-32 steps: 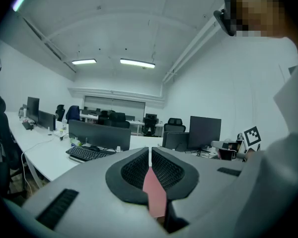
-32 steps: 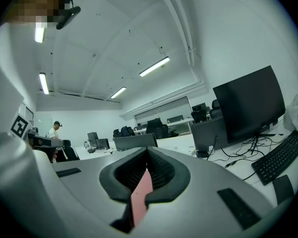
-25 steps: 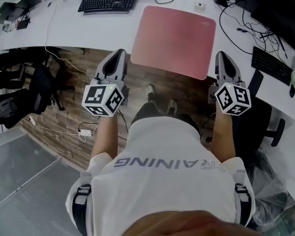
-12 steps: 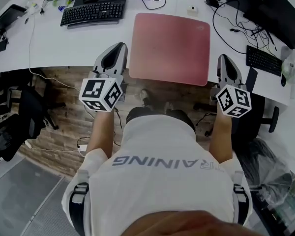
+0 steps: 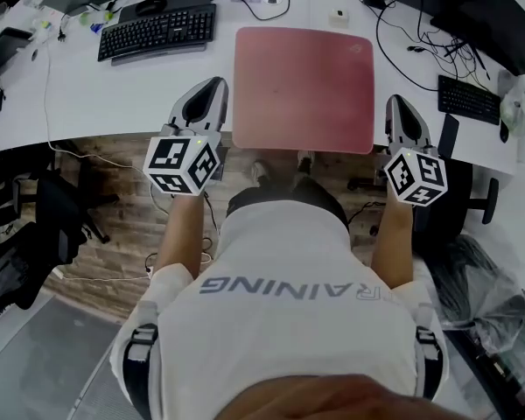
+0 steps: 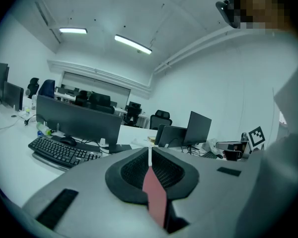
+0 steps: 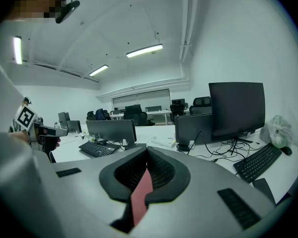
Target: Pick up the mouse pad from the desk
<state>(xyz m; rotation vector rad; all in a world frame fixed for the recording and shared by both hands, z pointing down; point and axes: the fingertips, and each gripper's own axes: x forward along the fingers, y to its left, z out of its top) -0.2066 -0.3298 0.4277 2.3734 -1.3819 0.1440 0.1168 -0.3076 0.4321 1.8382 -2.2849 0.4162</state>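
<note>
The mouse pad (image 5: pixel 302 86) is a large pinkish-red rectangle lying flat on the white desk (image 5: pixel 96 94), its near edge reaching slightly past the desk's front edge. My left gripper (image 5: pixel 213 84) hovers just left of the pad's near-left corner, apart from it, jaws shut. My right gripper (image 5: pixel 394 103) sits just right of the pad's near-right corner, also shut. In the left gripper view the shut jaws (image 6: pixel 149 155) show a thin red strip in their slit. The right gripper view (image 7: pixel 147 152) shows the same.
A black keyboard (image 5: pixel 157 31) lies left of the pad's far end, with cables (image 5: pixel 402 33) and a small white box (image 5: pixel 337 14) behind the pad. Another keyboard (image 5: pixel 470 101) and a monitor (image 7: pixel 237 108) are to the right. Office chairs (image 5: pixel 459 208) stand beside me.
The desk and pad have come nearer and squared up in the head view. Both grippers have advanced to the desk's front edge, flanking the pad. Jaws stayed shut.
</note>
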